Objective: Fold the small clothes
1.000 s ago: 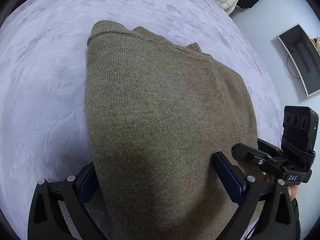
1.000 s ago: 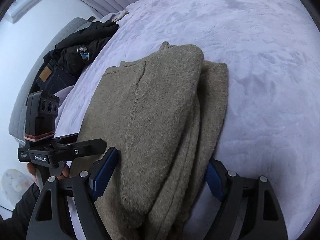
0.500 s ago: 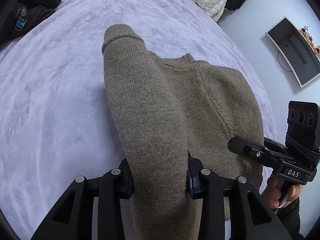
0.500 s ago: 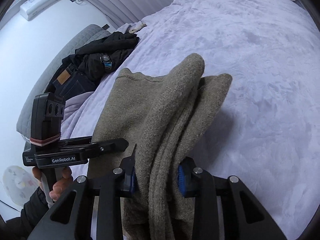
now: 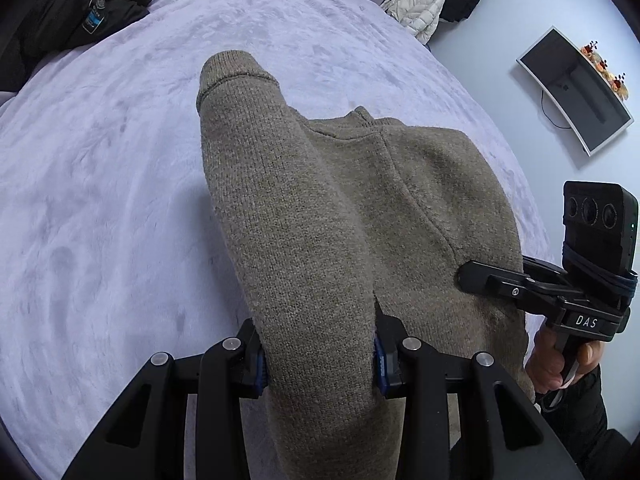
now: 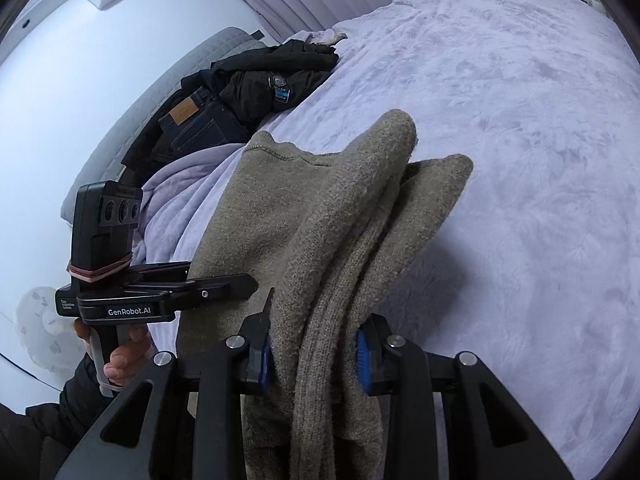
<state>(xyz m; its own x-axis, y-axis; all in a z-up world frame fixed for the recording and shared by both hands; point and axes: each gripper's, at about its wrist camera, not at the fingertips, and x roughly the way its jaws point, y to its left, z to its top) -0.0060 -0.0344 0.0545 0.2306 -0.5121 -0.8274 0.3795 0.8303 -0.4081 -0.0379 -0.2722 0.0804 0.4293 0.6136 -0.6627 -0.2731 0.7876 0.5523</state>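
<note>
- Lying partly lifted above the lilac bed (image 5: 100, 184), the olive-brown knit sweater (image 5: 420, 216) has its near edge raised by both grippers and its far part still resting on the blanket.
- Long axis: it runs from the grippers away toward the far side of the bed; the neckline and one ribbed cuff (image 5: 232, 72) point away from the cameras.
- Folded sleeve: in the left wrist view it forms a thick roll along the sweater's left side, lying on the body panel.
- Right wrist view: two folded layers (image 6: 400, 184) stand up side by side, slightly tilted, their far ends clear of the blanket.
- Left gripper (image 5: 320, 360): fingers narrow, blue pads pressed on the rolled sleeve edge; grip firm.
- Right gripper (image 6: 314, 354): fingers narrow, pads clamped on the bunched layers at the near right corner.
- Each gripper shows in the other's view, held by a hand (image 6: 120, 356) in a dark sleeve, just beside the sweater's edge.
- Surroundings: dark clothes (image 6: 256, 88) piled at the bed's far left; a pale jacket (image 5: 416, 12) and a monitor (image 5: 576, 88) beyond the bed.
</note>
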